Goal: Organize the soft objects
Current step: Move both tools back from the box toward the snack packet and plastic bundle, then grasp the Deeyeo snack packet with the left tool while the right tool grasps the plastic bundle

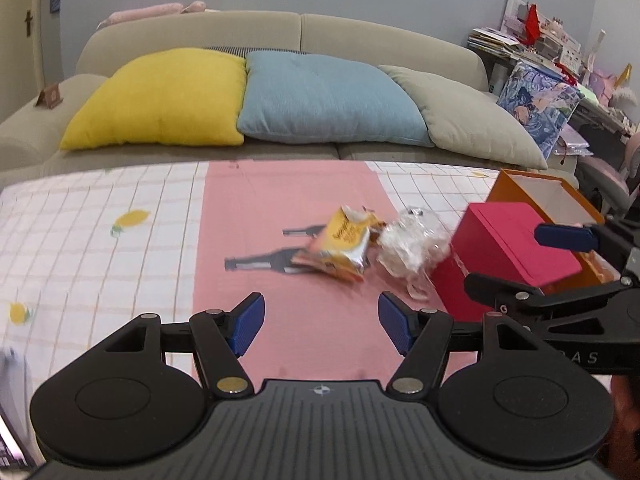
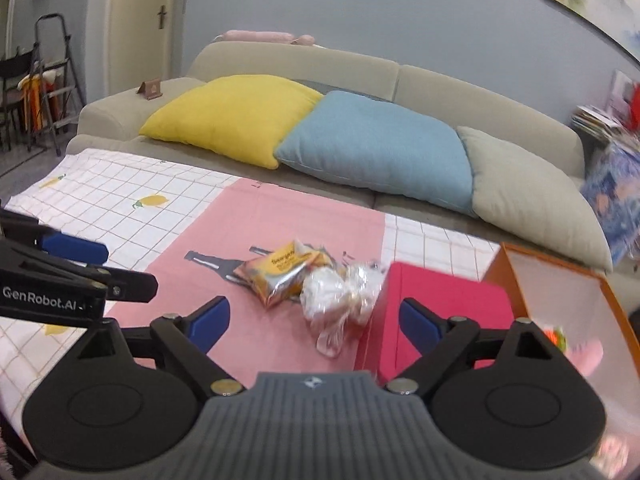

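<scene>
While both grippers' fingers spread, bare pink cloth fronts them — snack bag beyond.

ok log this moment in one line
left gripper open, empty | right gripper open, empty | yellow snack packet, clear bag on pink cloth

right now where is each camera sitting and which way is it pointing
Left wrist: on the left gripper, low over the pink mat, facing the sofa; own open fingers show, the right gripper enters at right.
Right wrist: on the right gripper, facing the same sofa from further right; own open fingers show, the left gripper enters at left.
Shared: yellow snack packet, clear bag, red box, orange box, three cushions.
</scene>
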